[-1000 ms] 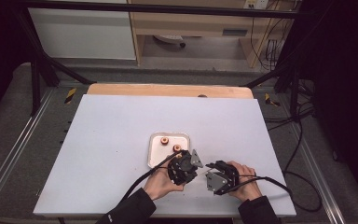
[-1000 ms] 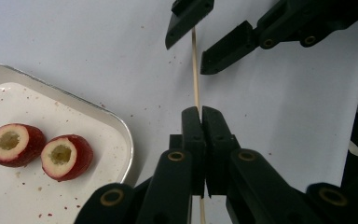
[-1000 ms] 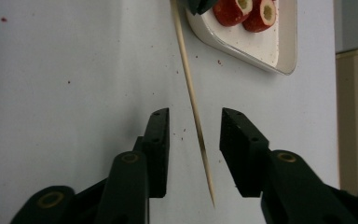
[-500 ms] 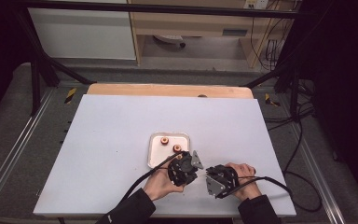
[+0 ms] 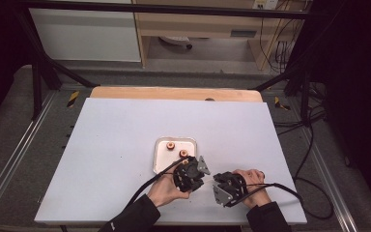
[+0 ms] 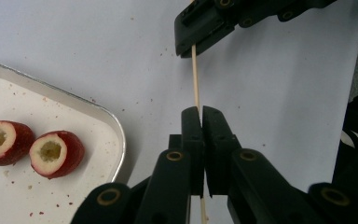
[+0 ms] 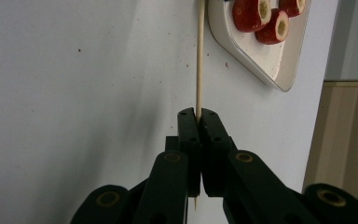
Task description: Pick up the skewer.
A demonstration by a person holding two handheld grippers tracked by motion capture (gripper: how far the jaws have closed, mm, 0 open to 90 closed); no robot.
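A thin wooden skewer (image 6: 195, 79) runs between my two grippers just above the white table. My left gripper (image 6: 201, 112) is shut on it, though its jaws have just been easing open a little. The right gripper (image 7: 197, 113) has just been closing and now pinches the skewer (image 7: 199, 56) as well; its jaws (image 6: 200, 28) clamp the far end in the left gripper view. From the high view, the left gripper (image 5: 189, 175) and right gripper (image 5: 229, 187) sit close together near the front edge. Two red hollowed fruit pieces (image 6: 56, 154) (image 6: 0, 142) lie in a small white tray (image 5: 175, 139).
The tray's rim (image 6: 114, 126) lies just left of the left gripper. Small red crumbs speckle the table (image 5: 116, 140). A wooden strip (image 5: 174, 93) borders the table's far edge. Cables trail from both grippers toward the front and right.
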